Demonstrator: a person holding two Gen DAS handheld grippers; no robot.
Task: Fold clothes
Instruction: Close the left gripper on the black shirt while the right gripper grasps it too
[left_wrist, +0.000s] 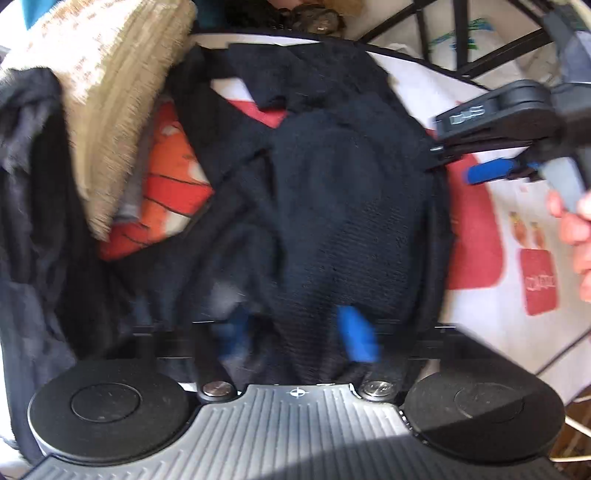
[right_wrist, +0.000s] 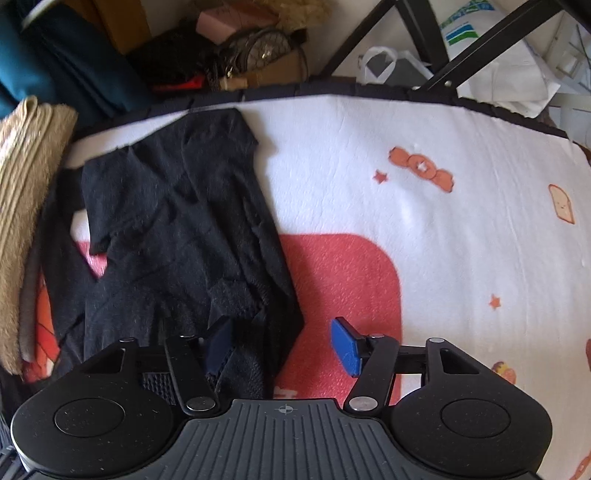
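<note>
A black knit garment (left_wrist: 332, 206) lies crumpled on a white blanket with red and orange prints (left_wrist: 476, 229). In the left wrist view my left gripper (left_wrist: 295, 332) is open, its blue pads (left_wrist: 356, 334) pressed into the cloth, with a fold bunched between the jaws. The image is blurred. My right gripper (left_wrist: 454, 162) shows at the garment's right edge. In the right wrist view the right gripper (right_wrist: 282, 345) is open; its left pad (right_wrist: 219, 345) lies on the garment's (right_wrist: 177, 221) lower right corner and its right pad (right_wrist: 345, 345) over the blanket (right_wrist: 424, 221).
A beige ribbed cushion (left_wrist: 107, 110) and dark clothes (left_wrist: 33, 184) lie at the left. A black metal frame (right_wrist: 436, 55), plastic bags (right_wrist: 498, 55) and clutter with a bag (right_wrist: 255, 48) stand beyond the blanket's far edge. A bare hand (left_wrist: 572, 229) holds the right gripper.
</note>
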